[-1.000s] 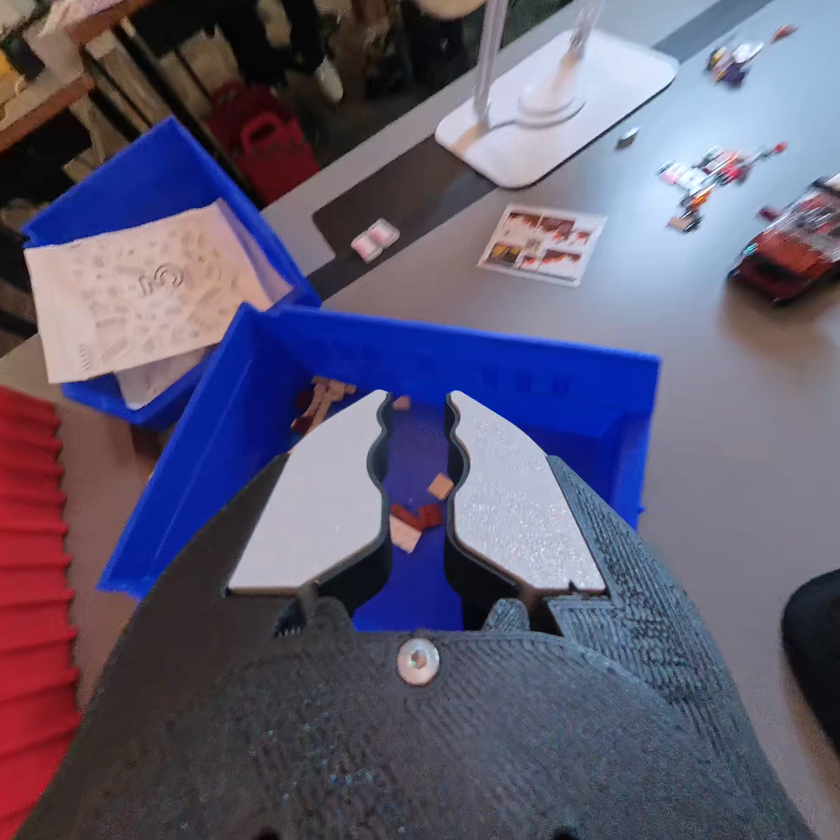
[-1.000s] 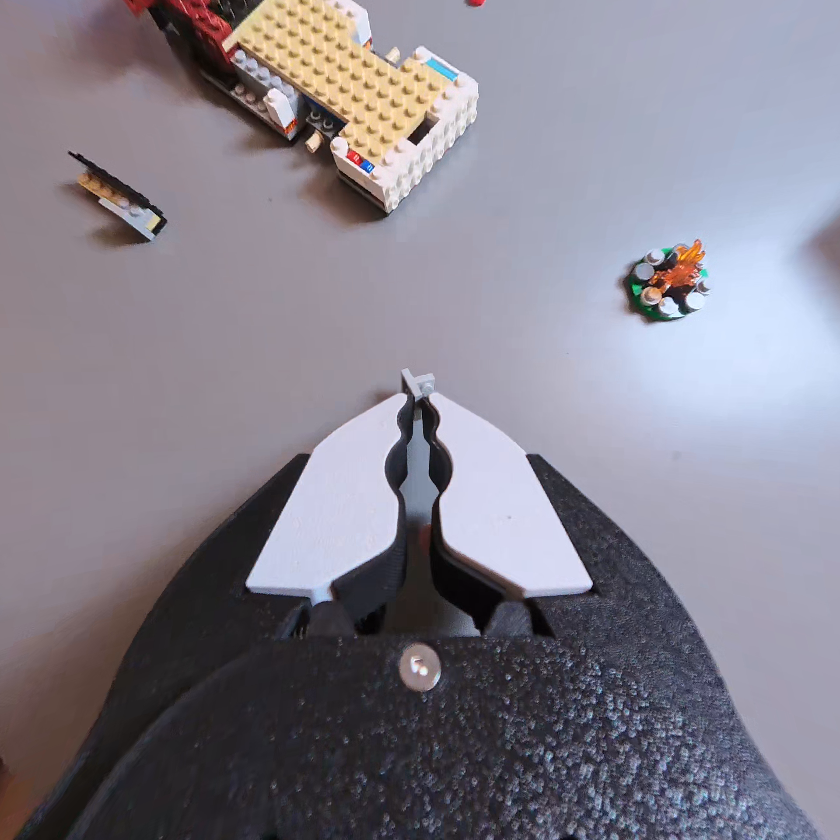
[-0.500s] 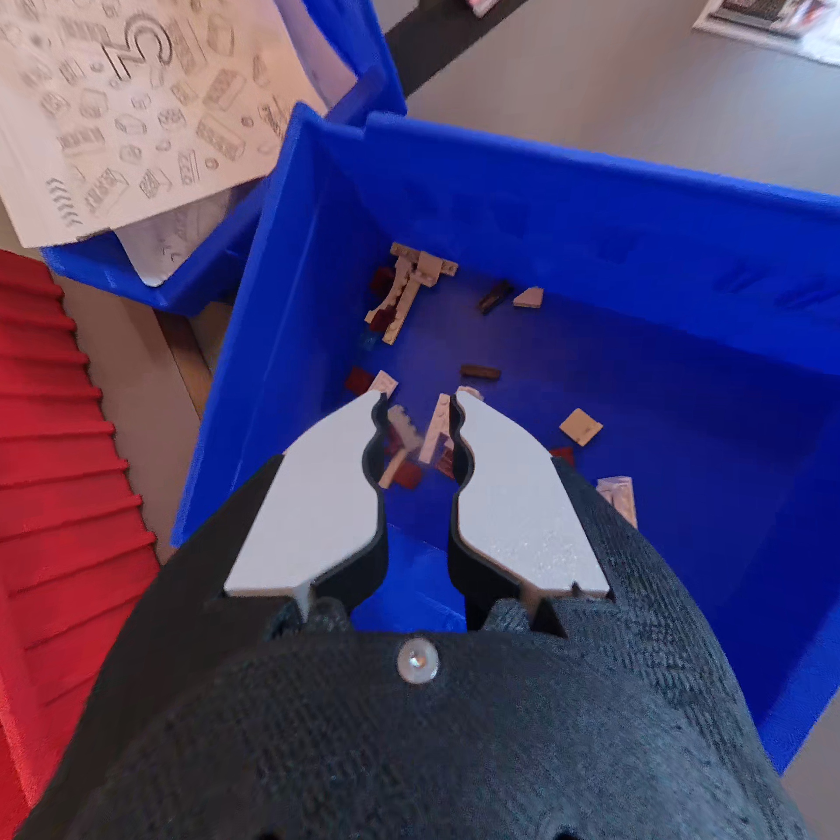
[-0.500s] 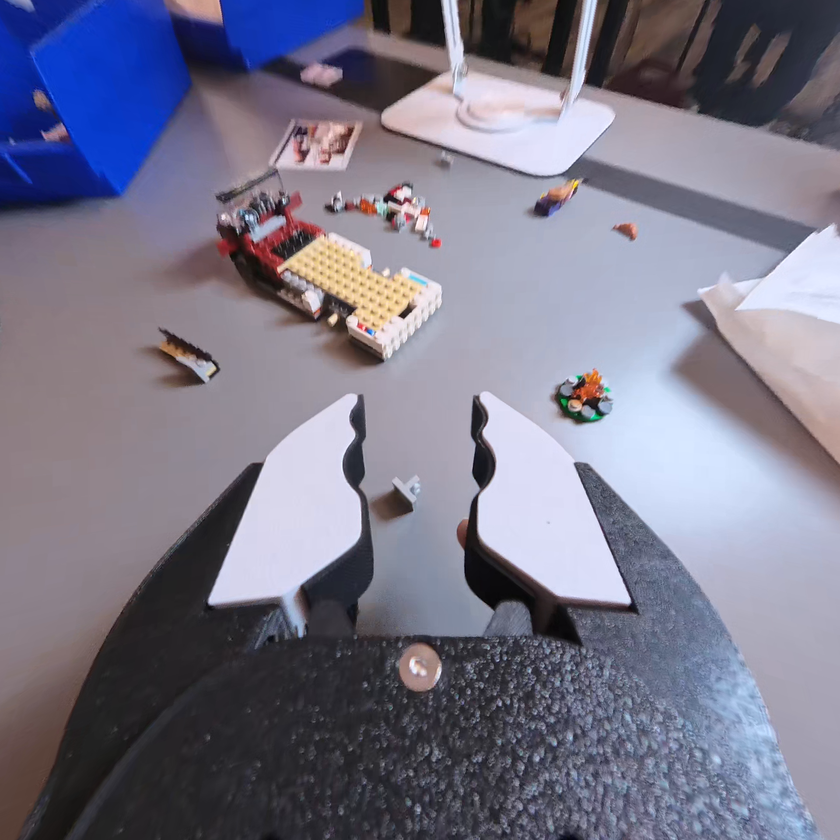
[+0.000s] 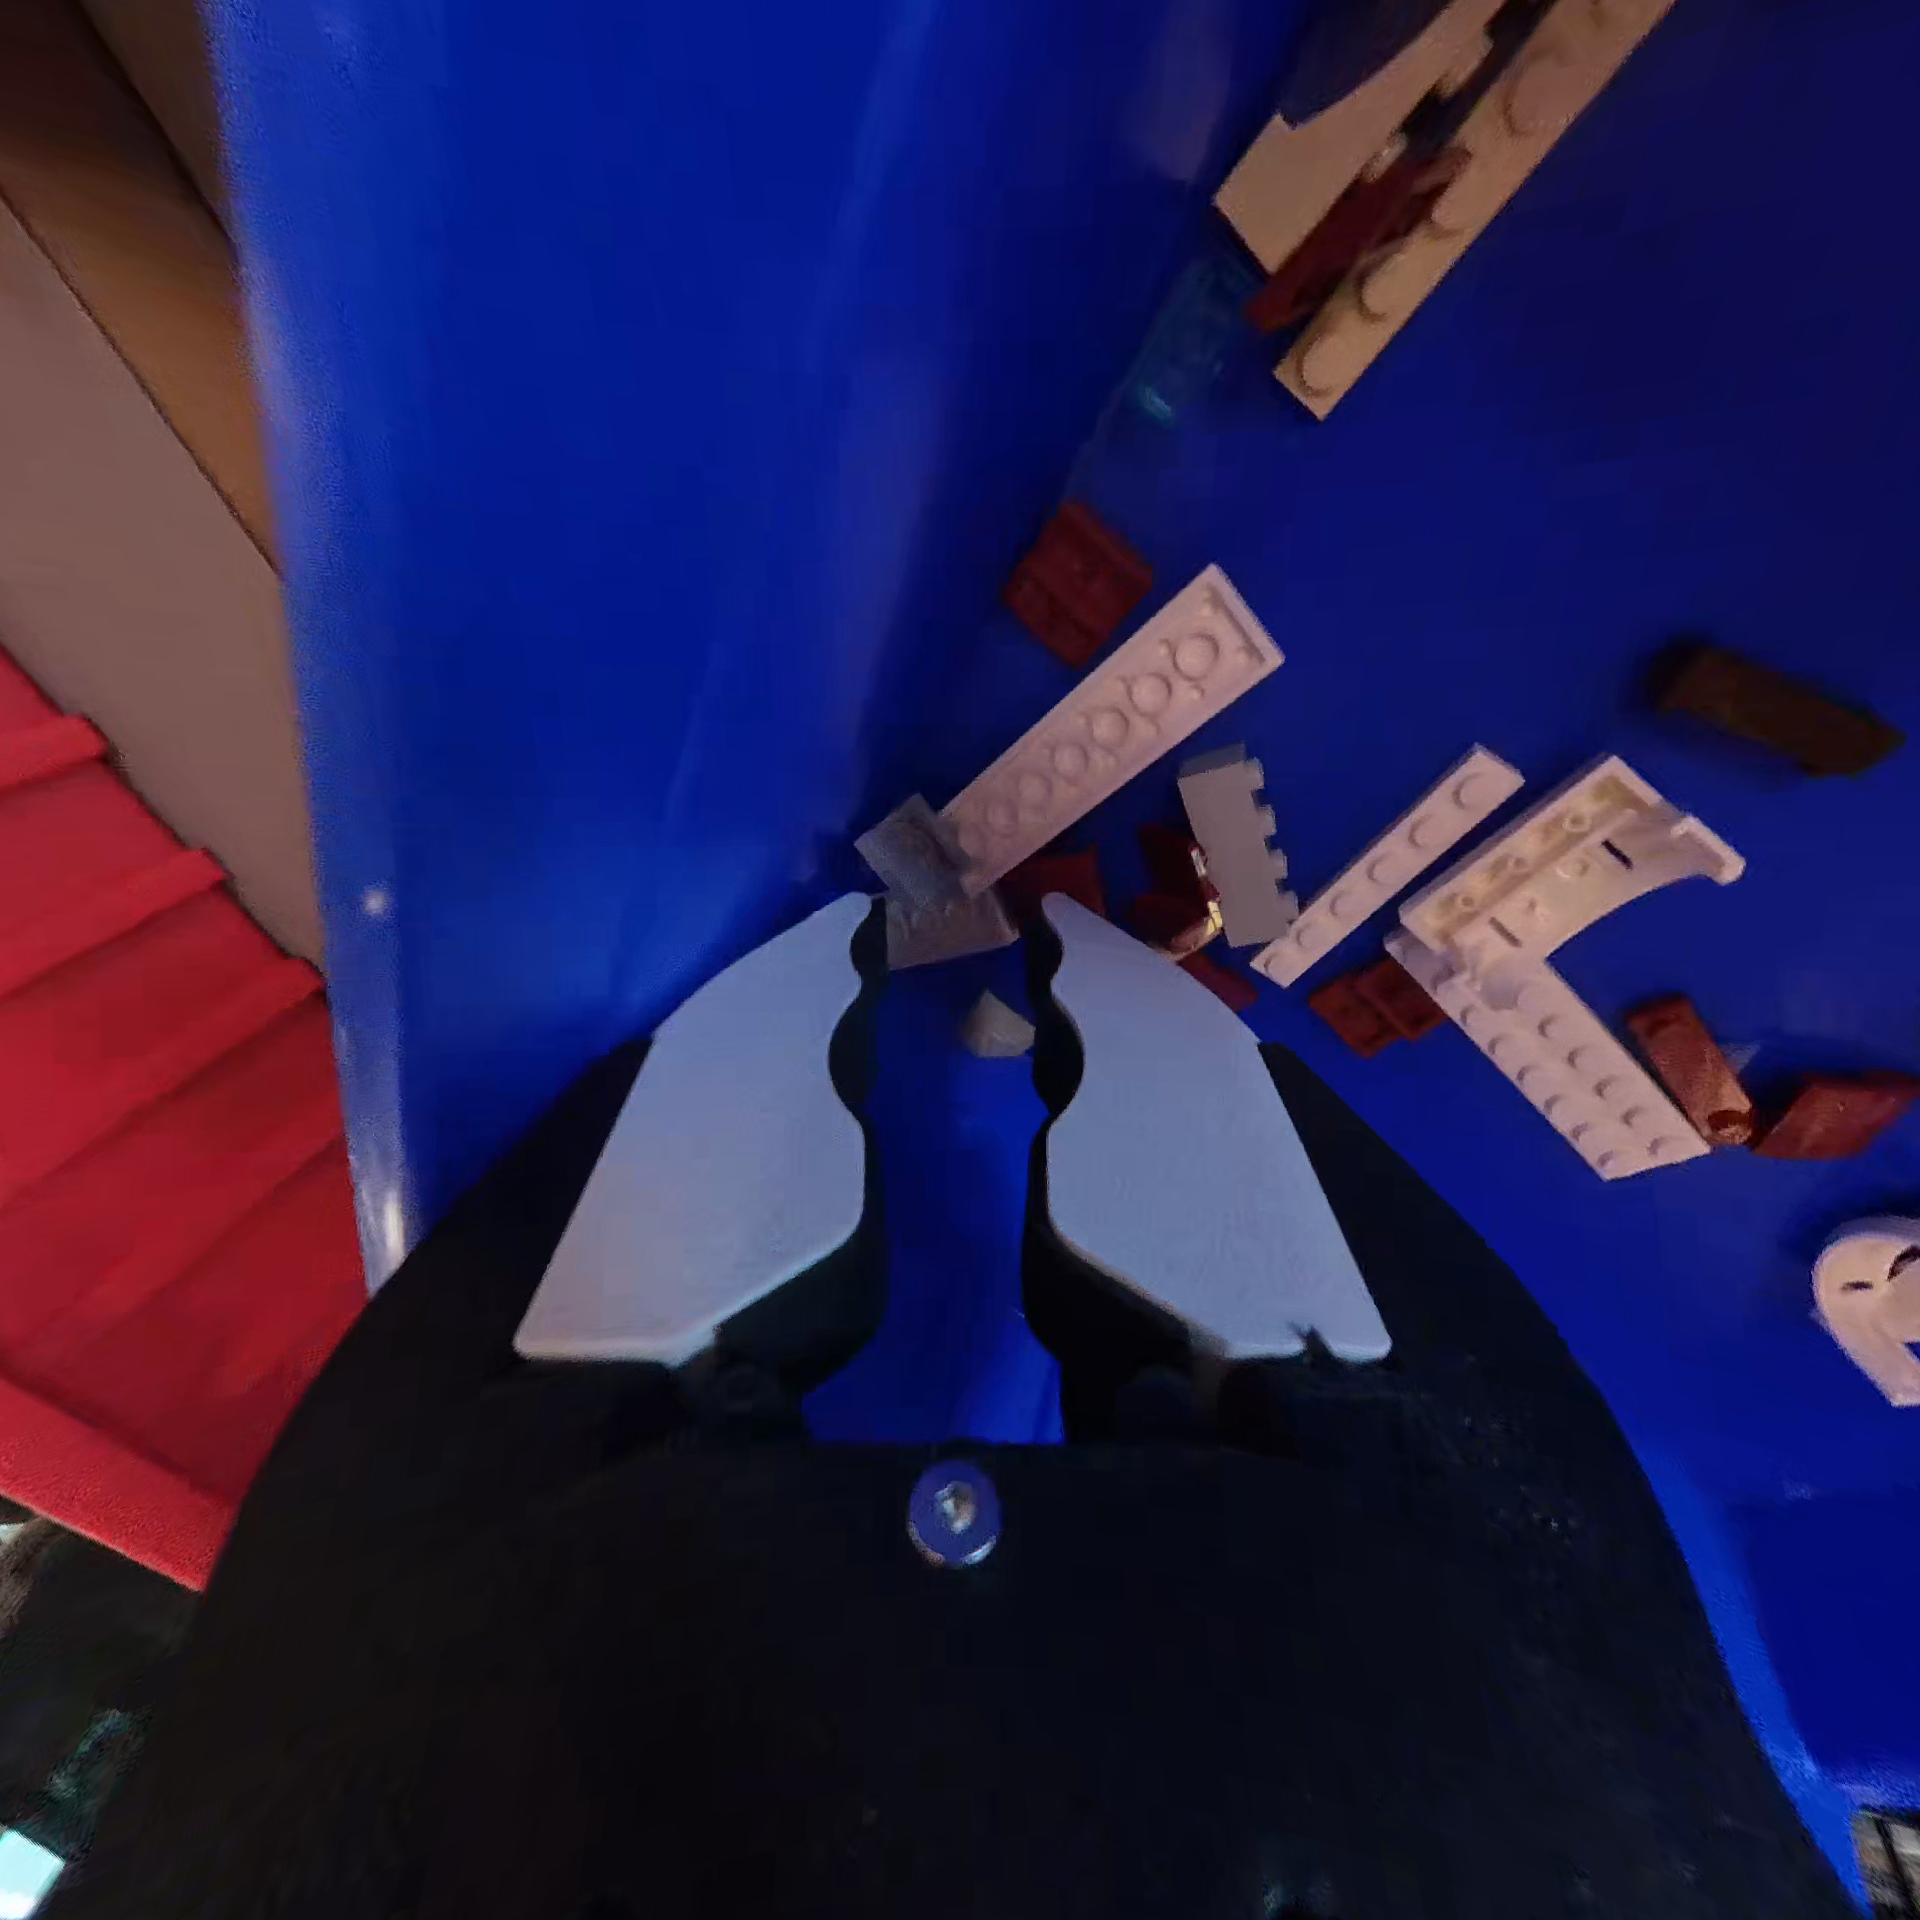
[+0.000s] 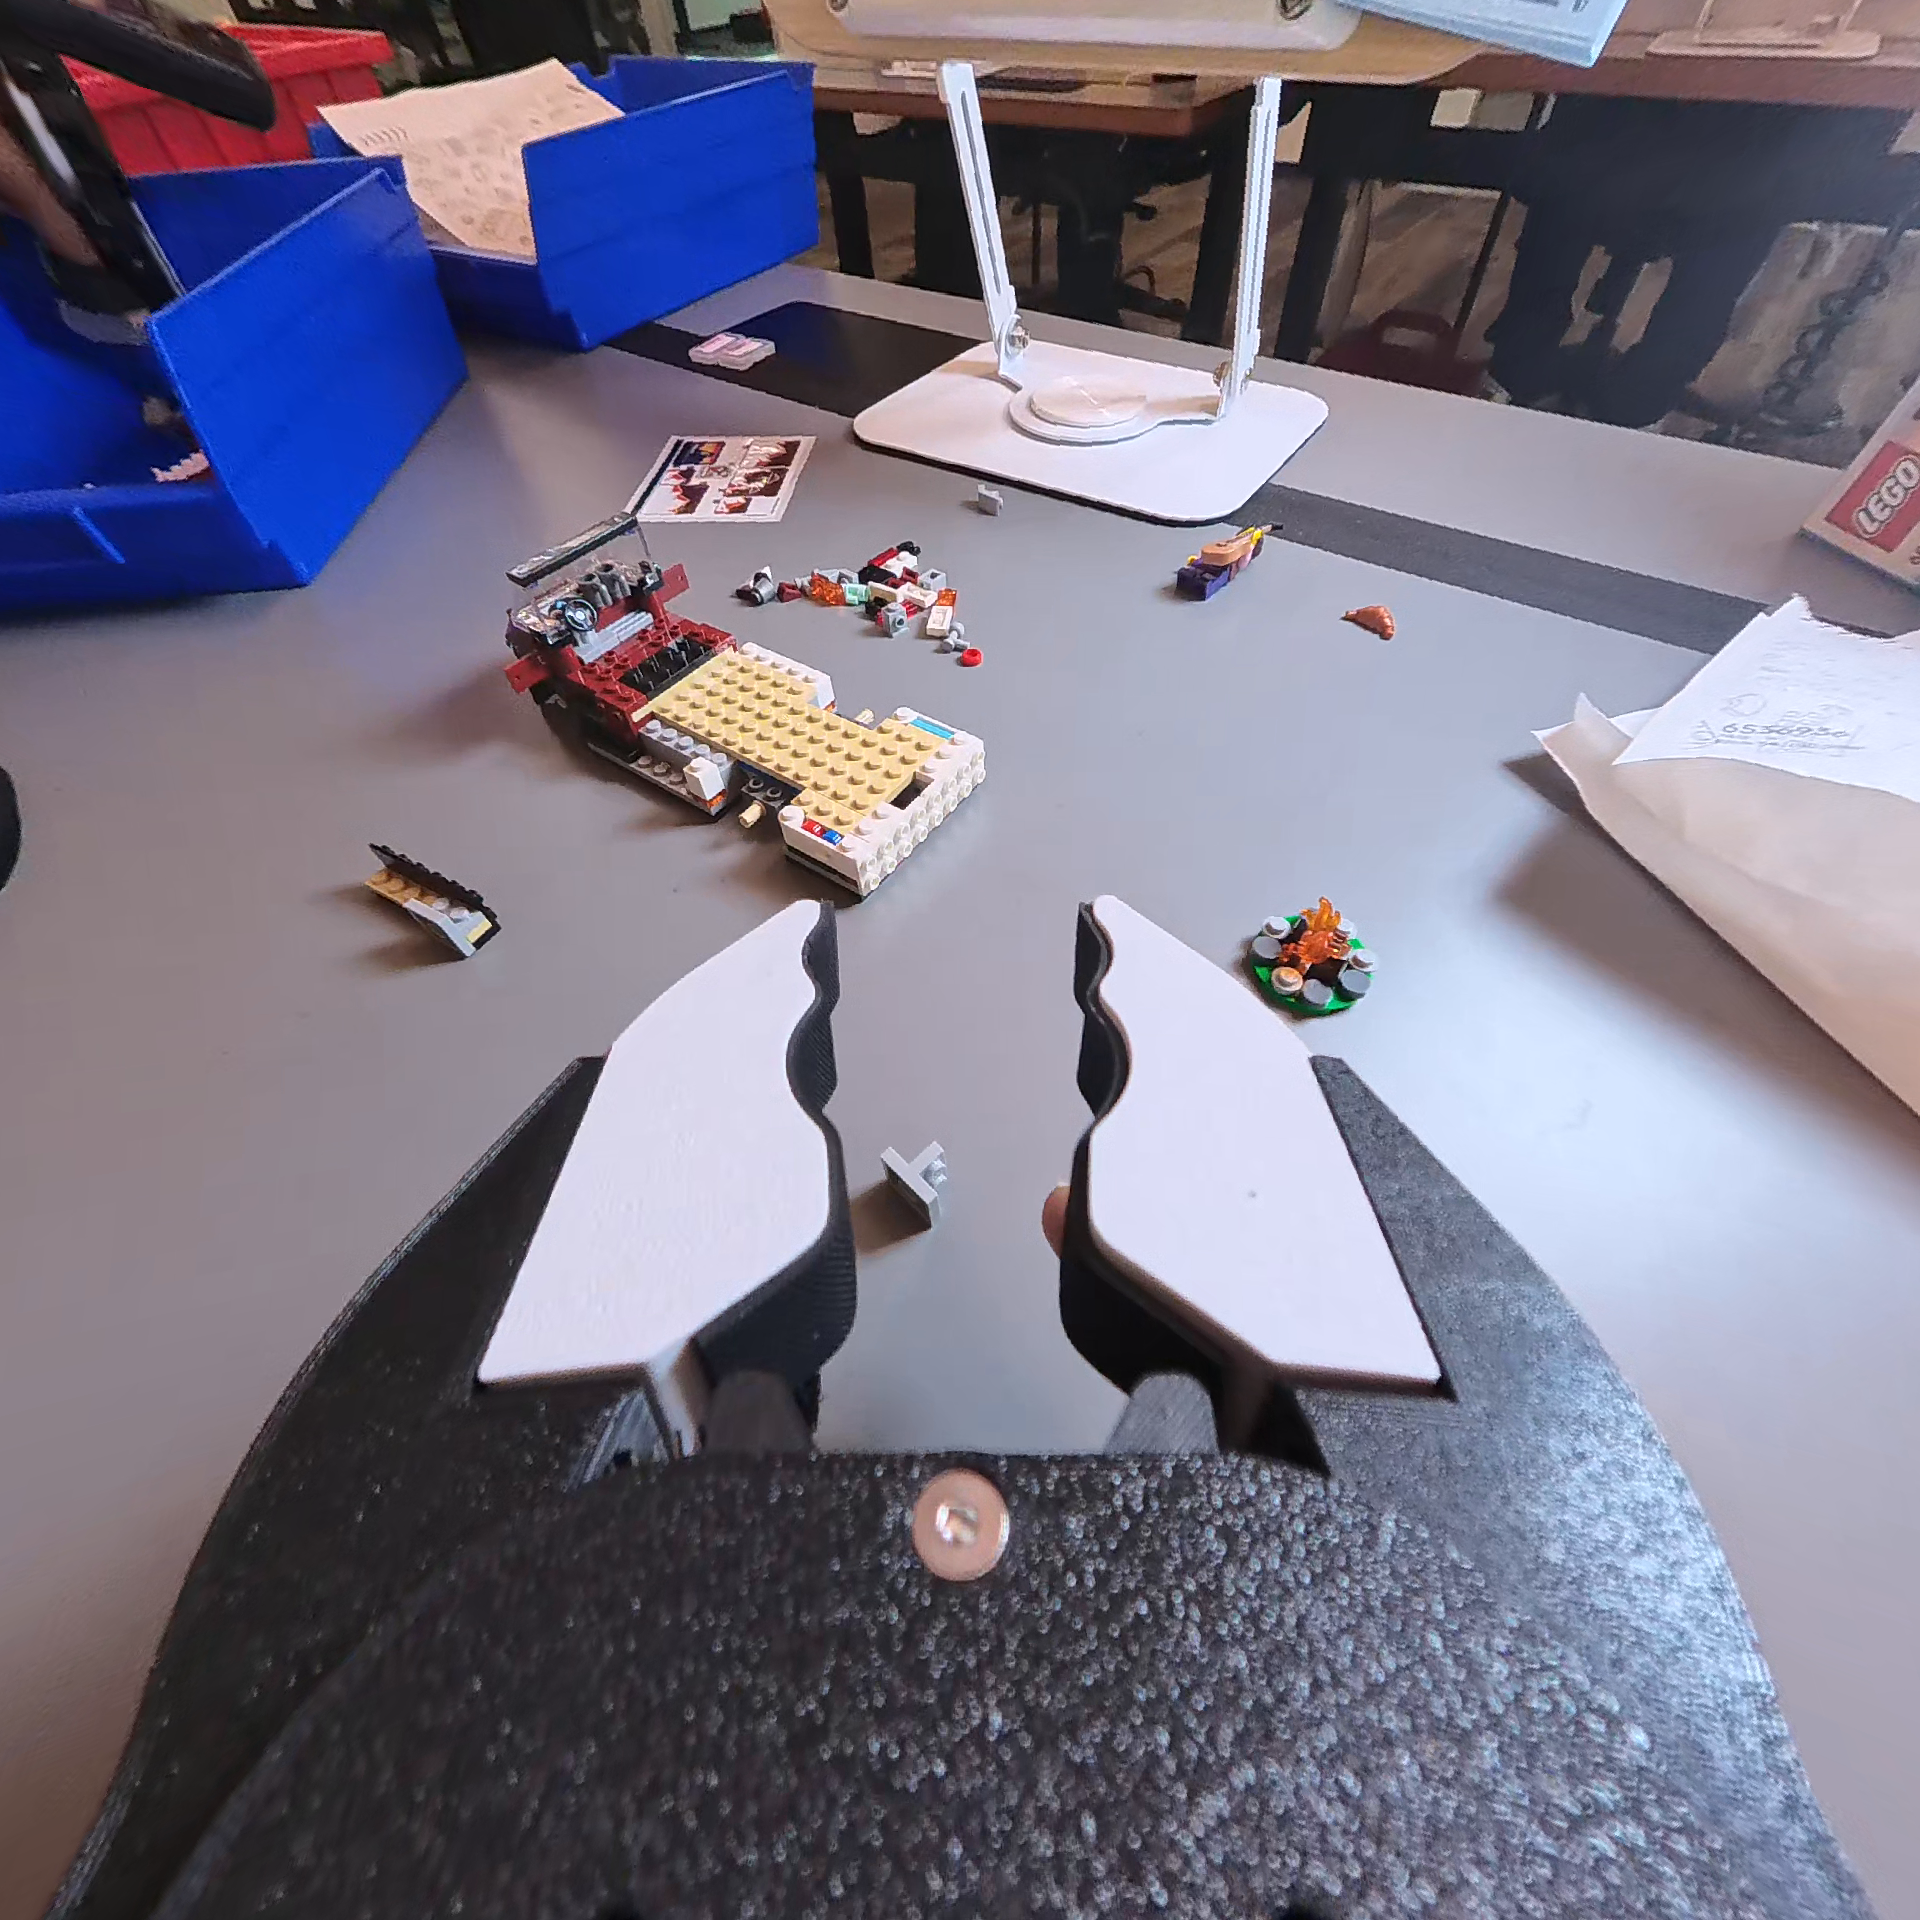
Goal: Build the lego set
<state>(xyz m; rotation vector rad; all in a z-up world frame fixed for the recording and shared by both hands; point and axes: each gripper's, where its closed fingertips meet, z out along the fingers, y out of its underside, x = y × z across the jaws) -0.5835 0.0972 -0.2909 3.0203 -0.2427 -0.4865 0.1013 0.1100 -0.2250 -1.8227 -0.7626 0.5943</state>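
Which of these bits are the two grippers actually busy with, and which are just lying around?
At the grippers: left gripper, open, at a small grey piece in the blue bin; right gripper, open, straddling a grey bracket.
Lying about: toy car, campfire model, paper bag.

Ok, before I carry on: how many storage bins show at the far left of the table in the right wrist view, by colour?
Blue bins: 2
Red bin: 1
Total: 3
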